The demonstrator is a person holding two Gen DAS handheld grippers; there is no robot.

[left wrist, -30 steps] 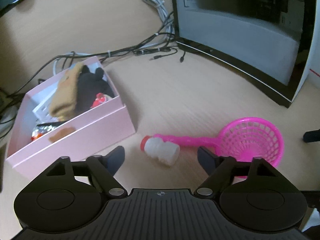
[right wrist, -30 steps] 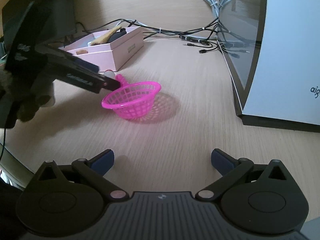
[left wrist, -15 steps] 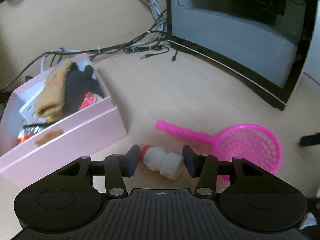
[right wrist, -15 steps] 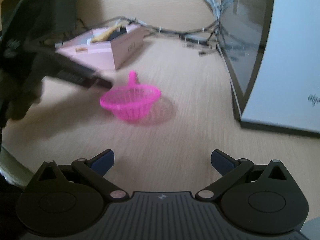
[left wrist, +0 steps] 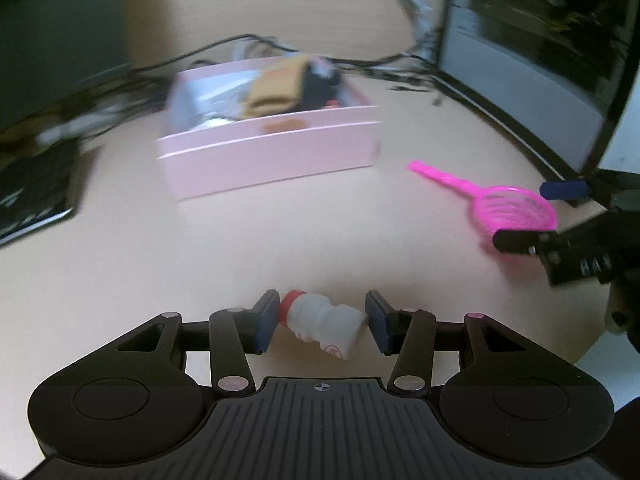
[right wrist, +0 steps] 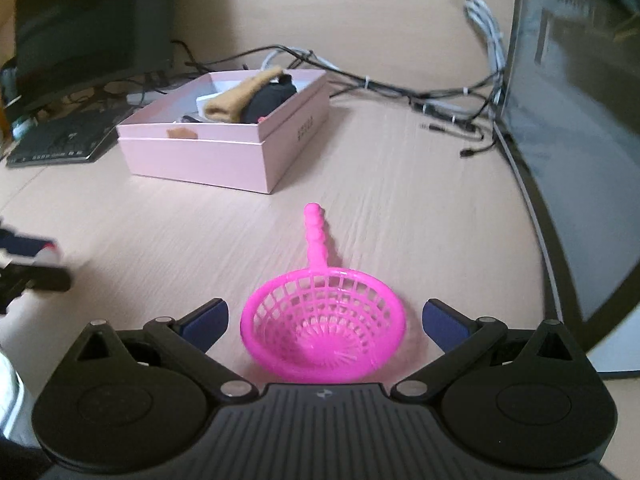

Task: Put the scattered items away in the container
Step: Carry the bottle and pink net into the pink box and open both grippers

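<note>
My left gripper [left wrist: 322, 326] is shut on a small white bottle with a red cap [left wrist: 324, 326], held end to end above the desk. The pink box [left wrist: 272, 148] stands ahead of it, holding a tan sock [left wrist: 276, 86] and dark items. My right gripper [right wrist: 324, 320] is open, its fingers on either side of the bowl of a pink plastic strainer [right wrist: 324, 332] lying on the desk, handle pointing away. The strainer also shows in the left wrist view [left wrist: 508, 208], with the right gripper [left wrist: 536, 216] beside it. The box shows in the right wrist view [right wrist: 224, 140].
A curved monitor [right wrist: 576, 128] stands along the right. Tangled cables [right wrist: 400, 88] run behind the box. A dark keyboard [right wrist: 60, 144] lies left of the box, and a second dark monitor [right wrist: 92, 28] stands at the back left.
My left gripper closed on the bottle, lifted it and swung to face the box. My right gripper moved forward until its open fingers flank the strainer bowl.
</note>
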